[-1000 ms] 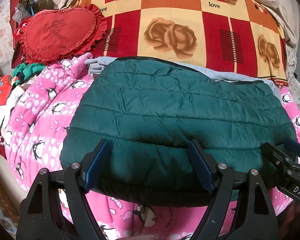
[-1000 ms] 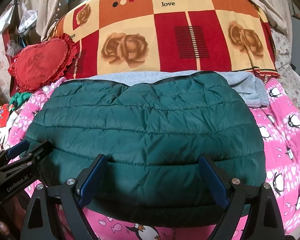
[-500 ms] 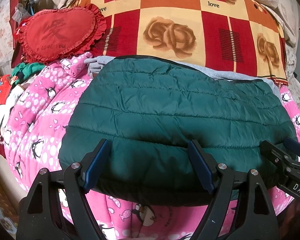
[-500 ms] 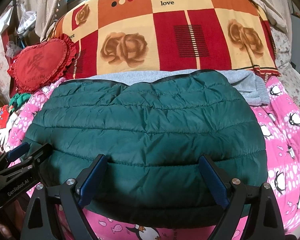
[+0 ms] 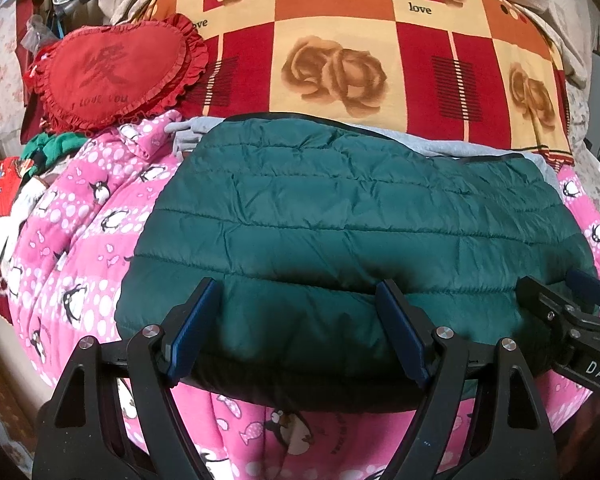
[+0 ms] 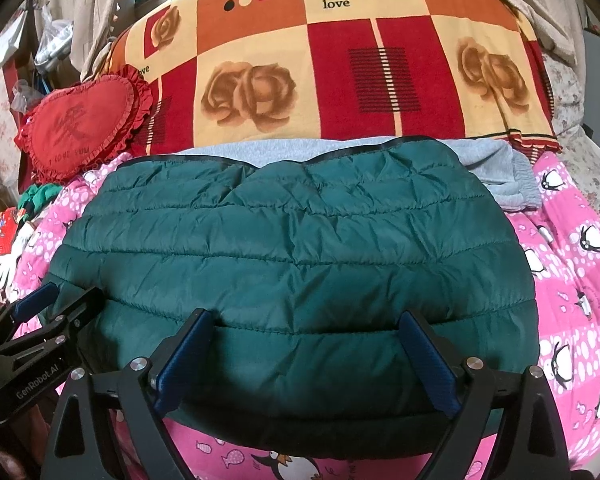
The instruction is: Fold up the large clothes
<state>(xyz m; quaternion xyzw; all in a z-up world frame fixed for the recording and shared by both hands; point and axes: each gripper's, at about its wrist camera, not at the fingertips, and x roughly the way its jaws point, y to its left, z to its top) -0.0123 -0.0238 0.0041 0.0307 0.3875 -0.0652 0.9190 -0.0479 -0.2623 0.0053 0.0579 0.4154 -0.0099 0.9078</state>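
A dark green quilted puffer jacket [image 5: 340, 220] lies folded flat on a pink penguin-print blanket [image 5: 80, 220]; it also shows in the right wrist view [image 6: 296, 248]. My left gripper [image 5: 296, 312] is open, its jaws wide apart over the jacket's near left edge. My right gripper [image 6: 306, 344] is open, its jaws wide apart over the near right edge. Each gripper shows from the side in the other's view: the right gripper [image 5: 572, 304] and the left gripper [image 6: 48, 308]. A grey garment [image 6: 496, 176] sticks out from under the jacket's far edge.
A red, orange and cream rose-print quilt [image 5: 340, 52] is piled behind the jacket. A red heart-shaped cushion [image 5: 112, 72] lies at the far left. Green and red clothes [image 5: 16, 168] lie at the left bed edge. The pink blanket [image 6: 572, 272] extends right.
Both grippers stay open over the jacket's near edge. The views have shifted only slightly; the jacket has settled a little flatter.
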